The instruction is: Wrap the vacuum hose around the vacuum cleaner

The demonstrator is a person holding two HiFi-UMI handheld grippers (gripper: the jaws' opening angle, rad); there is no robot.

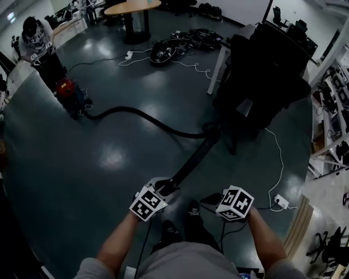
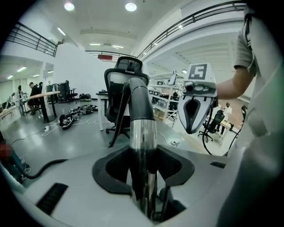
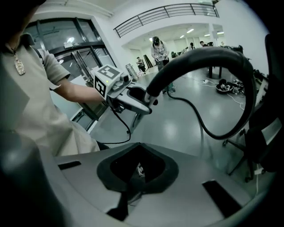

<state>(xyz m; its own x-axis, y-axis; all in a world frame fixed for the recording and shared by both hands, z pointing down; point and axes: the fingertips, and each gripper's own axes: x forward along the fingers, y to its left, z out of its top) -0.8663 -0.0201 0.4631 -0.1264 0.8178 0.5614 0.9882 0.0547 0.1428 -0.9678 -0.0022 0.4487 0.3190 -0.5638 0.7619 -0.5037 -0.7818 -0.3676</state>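
The red vacuum cleaner (image 1: 66, 90) stands on the floor at the far left. Its black hose (image 1: 147, 117) snakes across the floor to a dark wand (image 1: 193, 158) that rises toward me. My left gripper (image 1: 166, 189) is shut on the wand's chrome tube (image 2: 143, 142), which stands upright between the jaws (image 2: 144, 175). In the right gripper view the hose (image 3: 208, 55) arcs up from the left gripper (image 3: 133, 101). My right gripper (image 1: 211, 200) hovers to the right of the wand, shut and holding nothing (image 3: 137, 170).
A black office chair (image 1: 262, 76) stands right by the hose's bend. A white power strip (image 1: 281, 201) and its cord lie at the right. A pile of cables (image 1: 174, 46) and a round table (image 1: 133, 8) are farther off. A person (image 1: 38, 38) stands behind the vacuum cleaner.
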